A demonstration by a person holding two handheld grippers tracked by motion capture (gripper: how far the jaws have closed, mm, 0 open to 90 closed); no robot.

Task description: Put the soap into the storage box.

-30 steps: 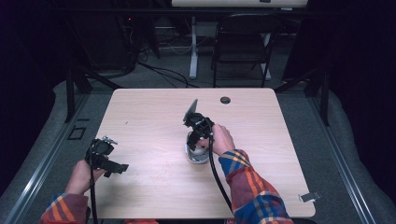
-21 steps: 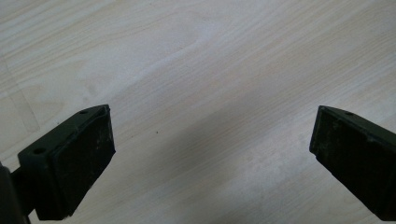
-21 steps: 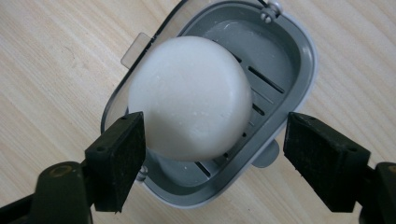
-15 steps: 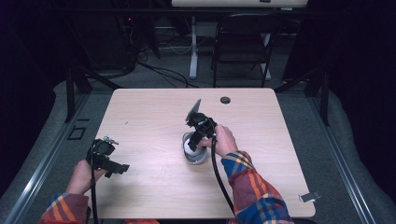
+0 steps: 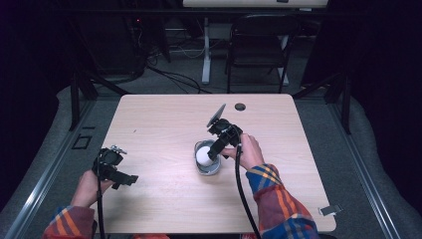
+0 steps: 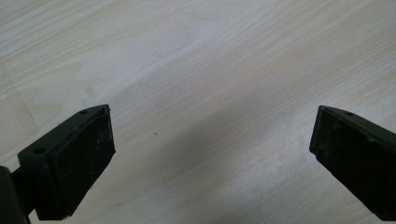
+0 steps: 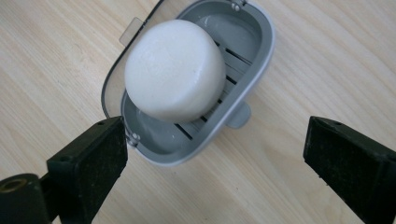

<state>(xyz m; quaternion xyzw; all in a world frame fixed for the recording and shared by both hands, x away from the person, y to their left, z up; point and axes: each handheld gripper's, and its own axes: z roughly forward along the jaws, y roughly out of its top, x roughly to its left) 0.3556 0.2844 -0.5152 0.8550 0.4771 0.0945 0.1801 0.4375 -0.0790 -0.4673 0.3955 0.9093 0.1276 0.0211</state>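
Overhead, a round white soap bar point(image 7: 175, 70) sits tilted in a grey slotted soap dish point(image 7: 252, 56) near the middle of the wooden table point(image 5: 159, 124), with the right tongs point(image 7: 212, 163) hovering just above, jaws spread wide and empty. Off near the table's left edge, the left tongs point(image 6: 212, 158) gape equally wide over bare wood, holding nothing. Smooth and likely slippery, the firm bar looks best gripped across its curved sides; open table surrounds the dish on all 4 sides.
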